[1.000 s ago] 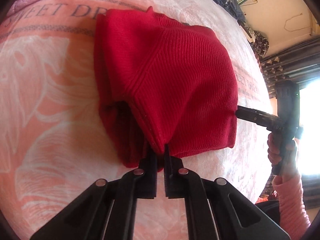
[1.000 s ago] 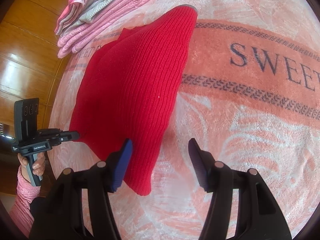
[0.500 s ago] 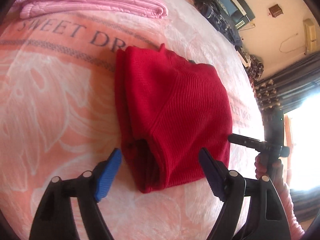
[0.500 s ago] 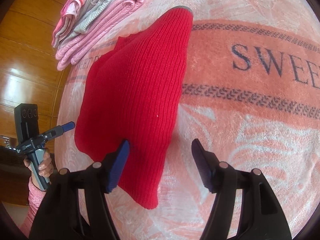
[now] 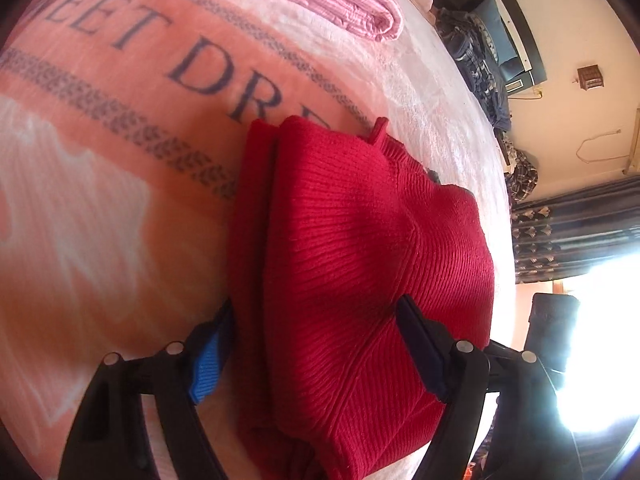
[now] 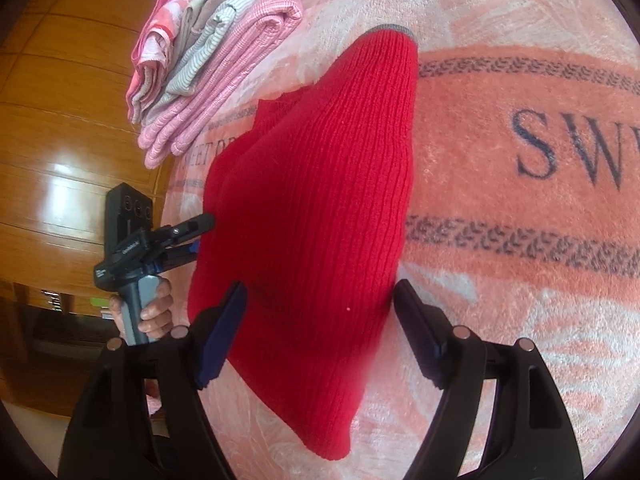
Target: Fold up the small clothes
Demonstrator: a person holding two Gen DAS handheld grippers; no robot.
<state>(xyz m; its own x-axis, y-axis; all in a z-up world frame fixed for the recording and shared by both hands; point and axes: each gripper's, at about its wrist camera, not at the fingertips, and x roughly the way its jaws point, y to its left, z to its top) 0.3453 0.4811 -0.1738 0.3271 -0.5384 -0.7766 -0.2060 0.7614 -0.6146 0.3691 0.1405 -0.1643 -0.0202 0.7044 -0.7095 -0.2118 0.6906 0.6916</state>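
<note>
A red ribbed knit garment (image 5: pixel 360 264) lies folded into a thick bundle on the peach blanket (image 5: pixel 100 200). My left gripper (image 5: pixel 316 344) is open, its blue-padded fingers (image 5: pixel 208 356) straddling the bundle's near end, one on each side. In the right wrist view the same garment (image 6: pixel 320 208) stretches away as a long red shape with a grey-trimmed far end. My right gripper (image 6: pixel 320 332) is open too, with its fingers spread over the garment's near part. The left gripper (image 6: pixel 190 238) shows there at the garment's left edge, held by a hand (image 6: pixel 154 312).
A stack of folded pink and striped clothes (image 6: pixel 216 60) sits at the far end of the blanket (image 6: pixel 520 160), which reads "SWEET DREAMS". A wooden wall (image 6: pixel 60 120) rises beyond the bed edge. Dark curtains (image 5: pixel 572 224) and a bright window are at the right.
My left gripper let go of the garment's edge, opened wide and moved forward to straddle the bundle. My right gripper, open throughout, closed in over the garment.
</note>
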